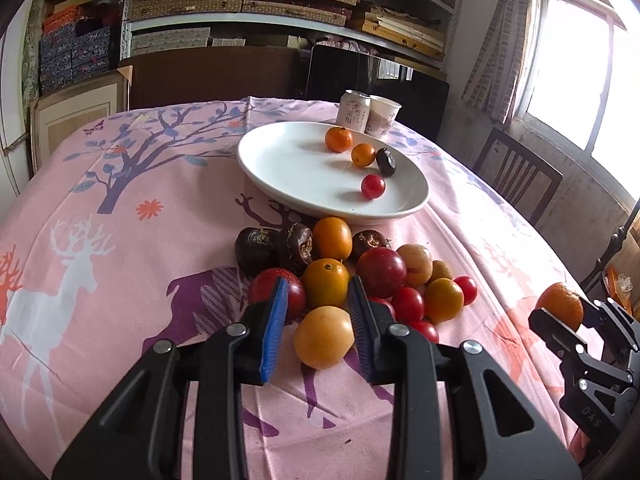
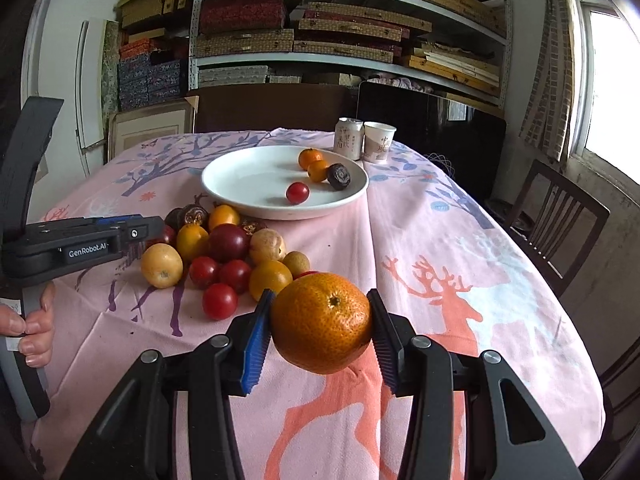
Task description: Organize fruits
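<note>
A white plate point(image 1: 280, 168) holds two small oranges, a dark fruit and a cherry tomato point(image 1: 373, 186). A pile of mixed fruit point(image 1: 348, 272) lies on the pink cloth in front of it. My left gripper point(image 1: 320, 320) is open, its jaws either side of a yellow-orange fruit point(image 1: 323, 337) at the near edge of the pile. My right gripper point(image 2: 320, 326) is shut on a mandarin point(image 2: 322, 322) and holds it above the cloth, right of the pile point(image 2: 224, 256). The plate point(image 2: 240, 188) lies beyond. The right gripper also shows in the left wrist view point(image 1: 560, 312).
A drinks can point(image 1: 353, 111) and a paper cup point(image 1: 382, 115) stand behind the plate. A wooden chair point(image 2: 556, 216) is at the table's right side. Shelves with boxes fill the back wall.
</note>
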### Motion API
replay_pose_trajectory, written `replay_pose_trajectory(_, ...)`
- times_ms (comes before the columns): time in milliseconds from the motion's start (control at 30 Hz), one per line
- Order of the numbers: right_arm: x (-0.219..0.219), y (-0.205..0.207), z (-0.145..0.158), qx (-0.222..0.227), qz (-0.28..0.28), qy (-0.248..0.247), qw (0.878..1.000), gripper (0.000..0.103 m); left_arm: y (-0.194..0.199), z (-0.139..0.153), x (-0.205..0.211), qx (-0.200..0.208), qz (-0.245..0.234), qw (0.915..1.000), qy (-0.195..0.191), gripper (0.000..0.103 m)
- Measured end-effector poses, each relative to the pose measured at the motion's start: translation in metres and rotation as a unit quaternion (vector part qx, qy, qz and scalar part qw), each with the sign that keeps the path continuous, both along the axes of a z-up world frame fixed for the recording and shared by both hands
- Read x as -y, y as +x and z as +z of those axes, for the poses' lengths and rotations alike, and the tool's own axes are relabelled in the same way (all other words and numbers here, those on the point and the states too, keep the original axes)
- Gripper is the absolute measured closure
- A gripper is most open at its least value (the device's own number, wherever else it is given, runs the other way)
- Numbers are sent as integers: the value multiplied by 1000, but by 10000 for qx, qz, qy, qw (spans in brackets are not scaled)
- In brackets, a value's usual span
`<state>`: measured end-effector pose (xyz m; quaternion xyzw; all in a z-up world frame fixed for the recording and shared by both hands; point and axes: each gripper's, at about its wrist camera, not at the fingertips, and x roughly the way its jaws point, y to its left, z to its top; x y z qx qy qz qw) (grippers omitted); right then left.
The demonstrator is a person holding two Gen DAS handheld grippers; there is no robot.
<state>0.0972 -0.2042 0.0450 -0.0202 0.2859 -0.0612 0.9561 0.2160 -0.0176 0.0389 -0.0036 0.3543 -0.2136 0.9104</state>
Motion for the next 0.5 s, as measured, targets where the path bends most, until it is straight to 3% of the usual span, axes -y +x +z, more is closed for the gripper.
replay_pose_trajectory(100, 0, 3, 1, 34, -27, -60, 10000, 56, 0, 2, -3, 18, -27, 10000, -34, 73)
replay_pose_trajectory(233, 3, 4, 0, -154, 140, 273, 9994, 56, 3, -7, -1, -248, -217, 9995, 16, 72)
replay_pose_trajectory(300, 1, 1, 3, -253, 154, 371, 9989, 56, 12, -20, 7, -434, -91, 9986, 281, 52)
replay_pose_trajectory(367, -4, -8, 12, -122, 338, 434, 9984, 56, 18, -27, 16, -270, 141, 9966, 766, 44)
replay_pose_trajectory(500, -14, -24, 24, 78, 520, 375, 9979, 56, 7, -25, 19, -175, -148, 9967, 783, 68)
